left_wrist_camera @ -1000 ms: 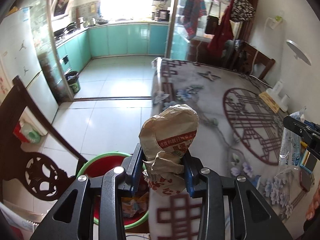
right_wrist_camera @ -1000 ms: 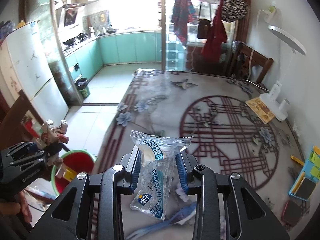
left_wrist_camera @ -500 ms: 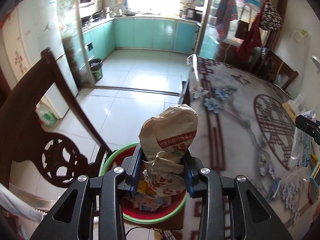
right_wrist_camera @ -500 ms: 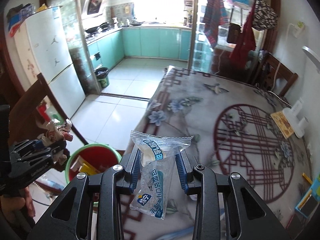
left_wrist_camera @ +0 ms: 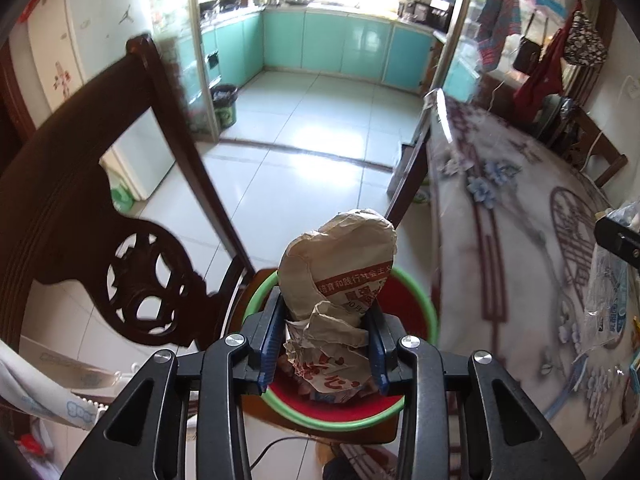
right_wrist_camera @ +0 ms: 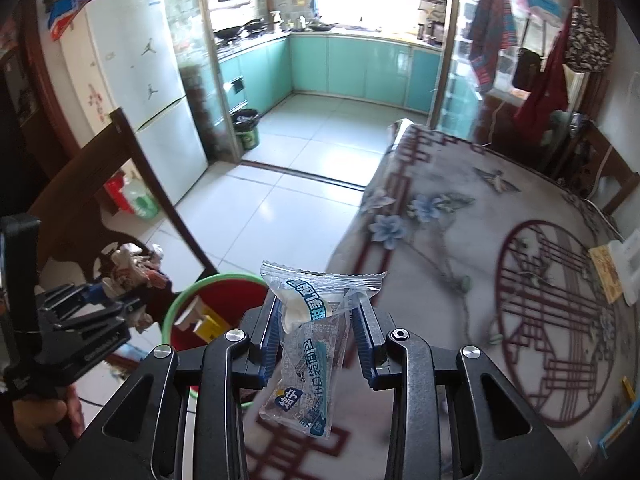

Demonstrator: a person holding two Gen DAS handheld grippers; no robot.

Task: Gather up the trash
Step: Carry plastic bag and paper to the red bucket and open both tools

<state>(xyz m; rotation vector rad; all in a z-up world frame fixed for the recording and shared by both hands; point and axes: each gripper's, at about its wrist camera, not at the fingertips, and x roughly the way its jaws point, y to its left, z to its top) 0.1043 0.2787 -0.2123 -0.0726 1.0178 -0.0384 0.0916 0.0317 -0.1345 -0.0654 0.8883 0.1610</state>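
Note:
My left gripper (left_wrist_camera: 326, 322) is shut on a crumpled brown paper bag (left_wrist_camera: 338, 264) with red print. It hangs right over a red bin with a green rim (left_wrist_camera: 416, 292) that stands on the floor beside the table. From the right wrist view the left gripper (right_wrist_camera: 120, 292) shows at the left, with the bin (right_wrist_camera: 218, 280) just past it. My right gripper (right_wrist_camera: 316, 322) is shut on a clear plastic wrapper (right_wrist_camera: 312, 344) with blue print, above the table's near edge and to the right of the bin. The wrapper (left_wrist_camera: 608, 300) also shows at the right of the left wrist view.
A dark carved wooden chair (left_wrist_camera: 100, 216) stands close on the left of the bin. The table with a patterned cloth (right_wrist_camera: 500, 240) fills the right. Some trash lies in the bin. Tiled floor (left_wrist_camera: 312, 128) runs to a kitchen with a small dark bin (right_wrist_camera: 246, 128).
Both grippers have swung left off the table toward the bin, each keeping its load. The bin, earlier half hidden behind the left gripper, now lies directly under the paper bag.

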